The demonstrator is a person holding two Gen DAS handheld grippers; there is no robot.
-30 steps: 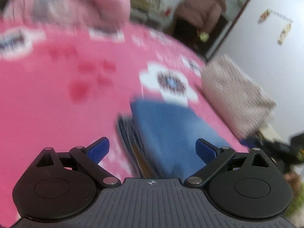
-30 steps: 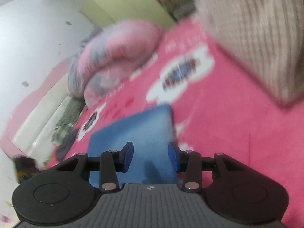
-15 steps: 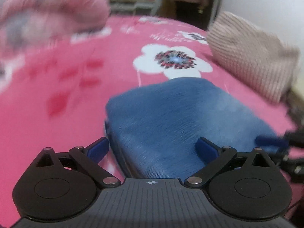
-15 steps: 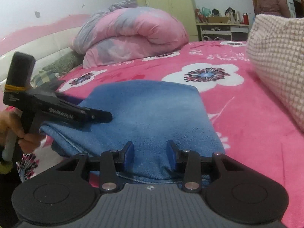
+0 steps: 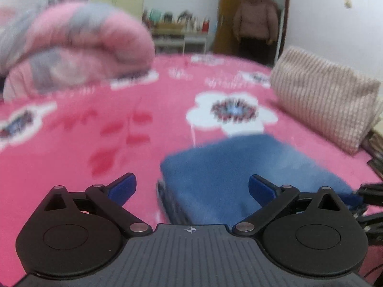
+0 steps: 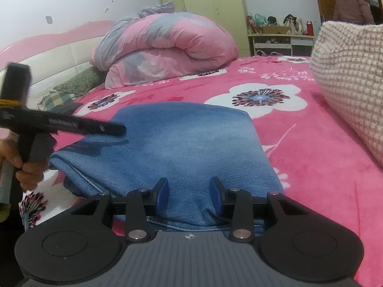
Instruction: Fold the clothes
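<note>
Folded blue jeans [image 6: 182,141] lie on the pink floral bedspread [image 6: 311,157]. My right gripper [image 6: 189,195] is at their near edge, shut on a thick fold of denim that bulges between the blue pads. The left gripper [image 5: 192,187] stands wide open just above the jeans [image 5: 239,172], whose left edge lies between the fingers; nothing is pinched. In the right wrist view the left gripper [image 6: 115,129] reaches in from the left over the jeans' left corner, held by a hand [image 6: 26,169]. At the right edge of the left wrist view, the right gripper's black frame [image 5: 368,191] is at the jeans' corner.
A rolled pink and grey quilt [image 6: 167,47] lies at the bed's far side by the headboard. A beige checked folded blanket [image 6: 349,81] sits on the right. A person in a brown coat [image 5: 256,21] stands at the doorway beyond a cluttered shelf [image 6: 280,33].
Both views have rolled level. The right gripper came down onto the jeans' near edge and stayed. The left gripper drew back toward the left over the jeans' corner, still open.
</note>
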